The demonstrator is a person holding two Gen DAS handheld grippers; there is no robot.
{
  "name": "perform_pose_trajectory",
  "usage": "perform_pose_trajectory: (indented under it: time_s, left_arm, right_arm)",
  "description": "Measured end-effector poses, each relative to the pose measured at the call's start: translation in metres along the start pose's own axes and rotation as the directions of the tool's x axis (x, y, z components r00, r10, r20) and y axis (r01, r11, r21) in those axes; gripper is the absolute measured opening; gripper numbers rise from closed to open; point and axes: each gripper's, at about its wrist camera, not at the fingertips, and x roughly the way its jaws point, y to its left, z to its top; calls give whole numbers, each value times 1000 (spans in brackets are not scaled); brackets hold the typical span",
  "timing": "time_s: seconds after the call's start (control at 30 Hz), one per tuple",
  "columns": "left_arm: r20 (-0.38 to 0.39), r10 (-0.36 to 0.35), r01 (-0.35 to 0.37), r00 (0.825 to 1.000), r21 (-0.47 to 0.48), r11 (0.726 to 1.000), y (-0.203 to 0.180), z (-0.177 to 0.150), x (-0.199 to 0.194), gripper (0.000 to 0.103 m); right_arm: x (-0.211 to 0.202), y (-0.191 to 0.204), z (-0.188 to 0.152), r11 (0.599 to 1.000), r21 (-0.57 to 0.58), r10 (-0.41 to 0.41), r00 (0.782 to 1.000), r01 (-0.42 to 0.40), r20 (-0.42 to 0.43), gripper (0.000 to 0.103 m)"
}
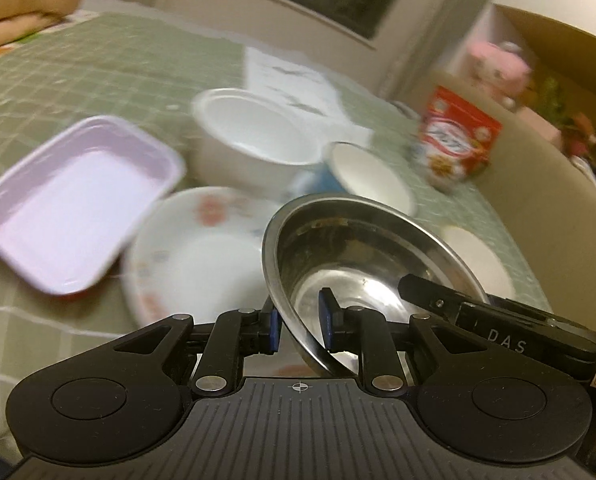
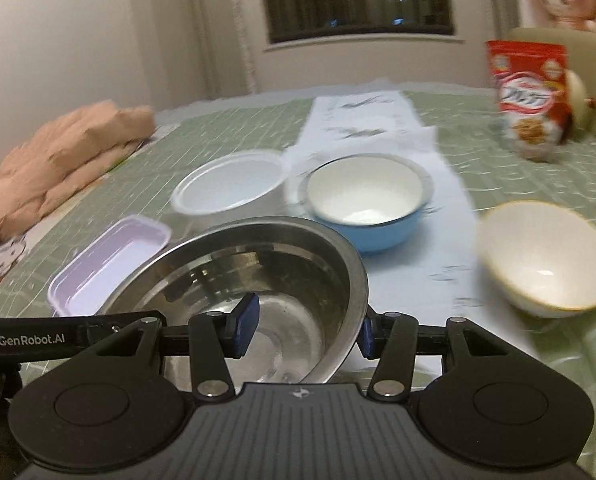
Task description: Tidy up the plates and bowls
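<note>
A steel bowl (image 1: 362, 256) is held above the table by both grippers. My left gripper (image 1: 300, 326) is shut on its left rim; my right gripper (image 2: 304, 328) straddles its right rim (image 2: 298, 272), one pad inside, one outside. Under it lies a white patterned plate (image 1: 194, 256). A lilac rectangular dish (image 1: 78, 204) sits to the left, also in the right wrist view (image 2: 110, 260). Behind are a white round tub (image 1: 254, 136) (image 2: 230, 184), a blue bowl with white inside (image 2: 366, 204) (image 1: 370, 172), and a gold-rimmed white bowl (image 2: 546, 260).
The table has a green checked cloth (image 2: 498, 152) with white printed paper (image 2: 362, 124) down the middle. A red cereal bag (image 2: 530, 96) stands at the far right, a peach cloth bundle (image 2: 62, 152) at the left. A beige chair back (image 1: 554, 200) lies right.
</note>
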Motion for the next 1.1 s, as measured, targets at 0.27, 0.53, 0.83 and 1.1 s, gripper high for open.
perform_pose_trajectory:
  time_s: [0.27, 0.53, 0.83, 1.1]
  left_arm:
    - [21, 93, -93, 995, -25, 995, 33, 1, -5, 23]
    - [43, 135, -133, 990, -34, 990, 45, 1, -6, 27]
    - [26, 166, -163, 986, -79, 983, 56, 1, -7, 42]
    - [-15, 156, -157, 988, -101, 982, 57, 3, 7, 40]
  right_arm:
    - [37, 39, -4, 998, -60, 20, 999, -22, -47, 50]
    - [54, 55, -11, 994, -111, -3, 999, -4, -54, 51]
    - [46, 50, -10, 989, -129, -64, 997, 69, 47, 80]
    - [66, 29, -8, 1000, -3, -8, 998, 8, -64, 80]
